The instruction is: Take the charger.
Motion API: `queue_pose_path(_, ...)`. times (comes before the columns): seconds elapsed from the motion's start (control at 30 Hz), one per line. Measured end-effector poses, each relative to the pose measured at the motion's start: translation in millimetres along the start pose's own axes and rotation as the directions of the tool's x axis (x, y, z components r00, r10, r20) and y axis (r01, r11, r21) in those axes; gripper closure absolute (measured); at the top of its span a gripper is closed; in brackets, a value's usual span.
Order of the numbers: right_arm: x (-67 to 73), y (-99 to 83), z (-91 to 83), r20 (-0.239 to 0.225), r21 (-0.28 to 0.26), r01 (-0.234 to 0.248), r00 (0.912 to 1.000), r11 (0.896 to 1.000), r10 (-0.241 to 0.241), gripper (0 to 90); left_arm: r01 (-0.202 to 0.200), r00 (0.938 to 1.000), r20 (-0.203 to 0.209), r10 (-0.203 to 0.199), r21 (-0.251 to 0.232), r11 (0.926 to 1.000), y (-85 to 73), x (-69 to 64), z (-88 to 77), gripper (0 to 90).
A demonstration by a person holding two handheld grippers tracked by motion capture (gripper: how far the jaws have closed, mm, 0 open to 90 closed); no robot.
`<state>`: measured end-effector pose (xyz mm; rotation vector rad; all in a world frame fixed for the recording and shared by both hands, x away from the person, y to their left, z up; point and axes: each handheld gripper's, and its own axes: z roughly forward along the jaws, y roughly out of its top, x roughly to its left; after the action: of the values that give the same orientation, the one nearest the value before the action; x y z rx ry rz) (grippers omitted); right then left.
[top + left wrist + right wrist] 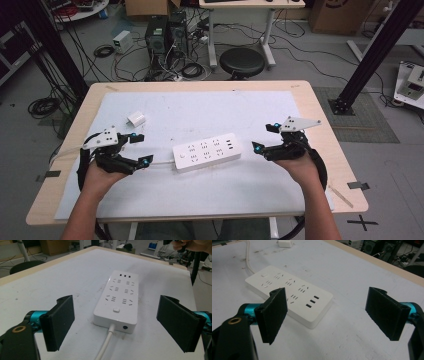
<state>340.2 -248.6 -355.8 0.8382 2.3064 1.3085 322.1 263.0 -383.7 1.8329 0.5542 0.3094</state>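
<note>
A white power strip (pixel 207 151) lies flat in the middle of the white mat, its cord leading off to the left. A small white plug adapter (pixel 136 119) sits farther back on the left. My left gripper (pixel 141 148) rests left of the strip, open and empty, with the jaws pointing at the strip's cord end (pixel 116 305). My right gripper (pixel 264 137) stands open right of the strip, nothing between its jaws. In the right gripper view the strip (pixel 289 293) lies ahead to the left, and the adapter (pixel 285 243) is at the top edge.
The white mat (pixel 200 200) covers most of the wooden table (pixel 320 115). Beyond the far edge stand a black stool (pixel 242 62), computer towers and tangled cables on the floor. A black frame post (pixel 372 50) rises at the right.
</note>
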Motion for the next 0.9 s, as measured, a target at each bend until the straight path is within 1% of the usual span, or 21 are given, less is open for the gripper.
queue_pose_path(0.03, 0.0, 0.0, 0.0, 0.0, 0.0, 0.0, 1.0, 1.0, 0.0, 18.3, 0.0, 1.0, 0.0, 0.0, 0.0, 1.0, 0.0, 0.0, 0.0, 14.9)
queue_pose_path(0.17, -1.3, 2.8, -2.5, 0.006, 0.005, 0.006, 1.0, 1.0, -0.006, 18.3, -0.002, 0.9985, -0.054, 0.003, 0.016, 0.9999, 5.6, 4.8, -4.0, 14.8)
queue_pose_path(0.2, -1.5, 3.3, -3.0, 0.005, 0.005, 0.009, 0.9999, 1.0, -0.009, 18.3, 0.004, 0.9967, -0.081, -0.002, 0.024, 0.9997, 9.6, 10.0, -6.9, 14.9)
queue_pose_path(0.27, -1.7, 4.4, -3.4, 0.003, 0.006, 0.009, 1.0, 1.0, -0.009, 18.3, 0.008, 0.9959, -0.091, -0.006, 0.024, 0.9997, 12.1, 12.7, -8.7, 14.8)
queue_pose_path(0.3, -1.2, 4.9, -3.3, 0.003, 0.009, 0.007, 1.0, 1.0, -0.007, 18.3, 0.008, 0.9931, -0.118, -0.004, 0.035, 0.9993, 17.3, 18.6, -11.8, 14.8)
queue_pose_path(0.37, -0.6, 5.7, -2.1, -0.001, 0.012, 0.017, 0.9999, 1.0, -0.017, 18.2, 0.012, 0.9908, -0.135, -0.006, 0.046, 0.9989, 22.7, 25.2, -14.1, 14.8)
queue_pose_path(0.4, -0.6, 5.7, -2.1, -0.001, 0.012, 0.017, 0.9999, 1.0, -0.017, 18.2, 0.012, 0.9908, -0.135, -0.006, 0.046, 0.9989, 22.7, 25.2, -14.1, 14.8)
queue_pose_path(0.43, -1.1, 6.0, -0.8, 0.001, 0.01, 0.025, 0.9997, 1.0, -0.025, 18.3, 0.01, 0.9877, -0.157, -0.001, 0.056, 0.9984, 29.1, 33.1, -16.1, 14.8)
queue_pose_path(0.47, -0.8, 5.8, -0.1, -0.001, 0.011, 0.02, 0.9998, 1.0, -0.02, 18.3, 0.01, 0.9877, -0.157, -0.001, 0.056, 0.9984, 29.1, 33.1, -16.1, 14.8)
queue_pose_path(0.53, -0.8, 5.7, 1.4, -0.003, 0.017, 0.014, 0.9999, 1.0, -0.014, 18.3, 0.008, 0.9848, -0.174, 0.002, 0.058, 0.9983, 36.0, 41.5, -17.8, 14.8)
queue_pose_path(0.57, -0.8, 5.6, 2.0, -0.004, 0.02, 0.013, 0.9999, 1.0, -0.013, 18.3, 0.004, 0.9816, -0.191, 0.009, 0.068, 0.9977, 42.0, 50.3, -18.4, 14.8)
queue_pose_path(0.6, -0.8, 5.6, 2.2, -0.004, 0.022, 0.014, 0.9999, 1.0, -0.014, 18.3, 0.004, 0.9816, -0.191, 0.009, 0.068, 0.9977, 42.0, 50.3, -18.4, 14.8)
queue_pose_path(0.63, -0.7, 5.5, 2.6, -0.003, 0.024, 0.014, 0.9999, 1.0, -0.014, 18.2, 0.005, 0.9786, -0.205, 0.011, 0.075, 0.9972, 47.8, 62.7, -18.4, 14.8)
queue_pose_path(0.67, -0.7, 5.3, 3.0, -0.004, 0.025, 0.014, 0.9999, 1.0, -0.013, 18.3, 0.005, 0.9786, -0.205, 0.011, 0.075, 0.9972, 47.8, 62.7, -18.4, 14.8)
queue_pose_path(0.7, -0.7, 5.3, 3.0, -0.004, 0.025, 0.014, 0.9999, 1.0, -0.013, 18.3, 0.016, 0.9781, -0.208, 0.0, 0.076, 0.997, 49.5, 68.2, -17.4, 14.8)
queue_pose_path(0.73, -0.7, 4.6, 4.1, -0.004, 0.025, 0.014, 0.9999, 1.0, -0.014, 18.3, 0.032, 0.9774, -0.211, -0.012, 0.091, 0.9954, 51.2, 79.9, -13.8, 14.8)
queue_pose_path(0.77, -0.4, 4.2, 4.7, -0.004, 0.03, 0.012, 0.9999, 0.999, -0.012, 18.2, 0.032, 0.9774, -0.211, -0.012, 0.091, 0.9954, 51.2, 79.9, -13.8, 14.8)
queue_pose_path(0.8, -0.2, 3.8, 5.5, -0.004, 0.032, 0.011, 0.9999, 0.999, -0.011, 18.3, 0.033, 0.9771, -0.212, -0.011, 0.099, 0.9945, 51.2, 85.7, -11.1, 14.8)
queue_pose_path(0.83, 0.0, 3.6, 6.2, -0.003, 0.034, 0.01, 0.9999, 0.999, -0.01, 18.2, 0.046, 0.9767, -0.213, -0.025, 0.091, 0.9948, 48.7, 97.4, -6.1, 14.8)
queue_pose_path(0.87, 0.4, 3.3, 6.9, -0.003, 0.036, 0.009, 1.0, 0.999, -0.008, 18.2, 0.061, 0.9755, -0.217, -0.036, 0.109, 0.9922, 47.2, 103.7, -2.6, 14.8)
queue_pose_path(0.9, 0.4, 3.3, 6.9, -0.003, 0.036, 0.009, 1.0, 0.999, -0.008, 18.2, 0.061, 0.9755, -0.217, -0.036, 0.109, 0.9922, 47.2, 103.7, -2.6, 14.8)
